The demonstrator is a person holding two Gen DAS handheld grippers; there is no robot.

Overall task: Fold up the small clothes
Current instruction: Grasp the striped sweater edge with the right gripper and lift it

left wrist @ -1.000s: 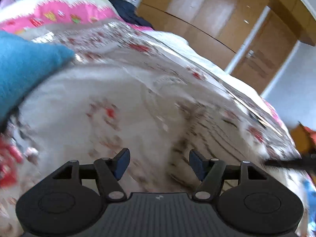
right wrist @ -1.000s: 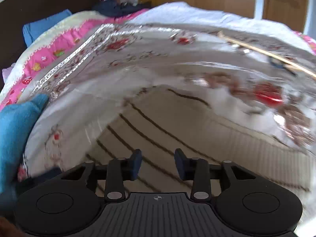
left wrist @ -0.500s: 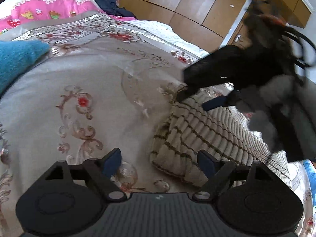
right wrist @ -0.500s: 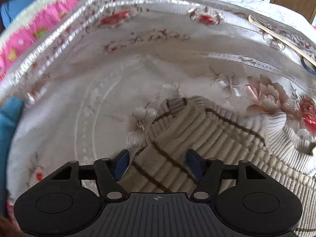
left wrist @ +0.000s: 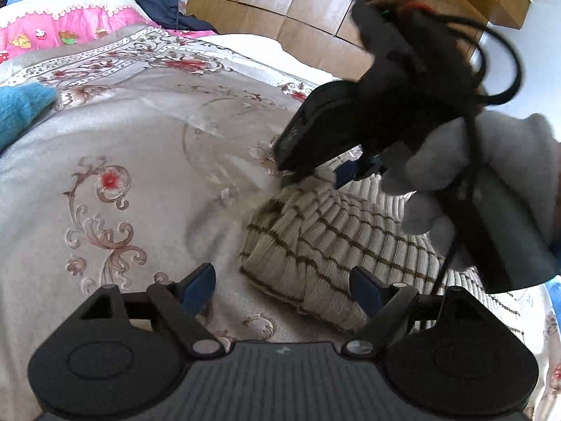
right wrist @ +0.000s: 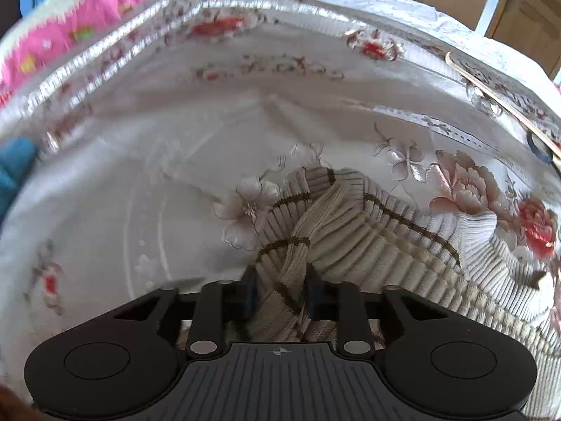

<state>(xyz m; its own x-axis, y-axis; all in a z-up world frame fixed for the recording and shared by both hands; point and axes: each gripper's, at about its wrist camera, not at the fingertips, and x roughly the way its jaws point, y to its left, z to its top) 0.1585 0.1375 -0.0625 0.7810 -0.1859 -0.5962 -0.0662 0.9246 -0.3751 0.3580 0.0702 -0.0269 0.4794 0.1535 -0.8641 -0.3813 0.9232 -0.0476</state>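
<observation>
Our right tool (right wrist: 280, 294) pinched the striped knit sweater (right wrist: 368, 238); our left tool (left wrist: 282, 286) hung spread, ready to grip its near edge.

Both views are daylit and bright for you, soft diffuse light, only weak shadows. On the left wrist view the right gripper (left wrist: 345, 175) and gloved hand (left wrist: 452, 172) at 2 o'clock are motion-smeared; the bedspread (left wrist: 147, 161) is sharp. On the right wrist view the bedspread (right wrist: 210, 161) blurs from 9 to 12 o'clock, with sheen glare on its silver border. Heavy fisheye bending and dark vignette at the corners.
</observation>
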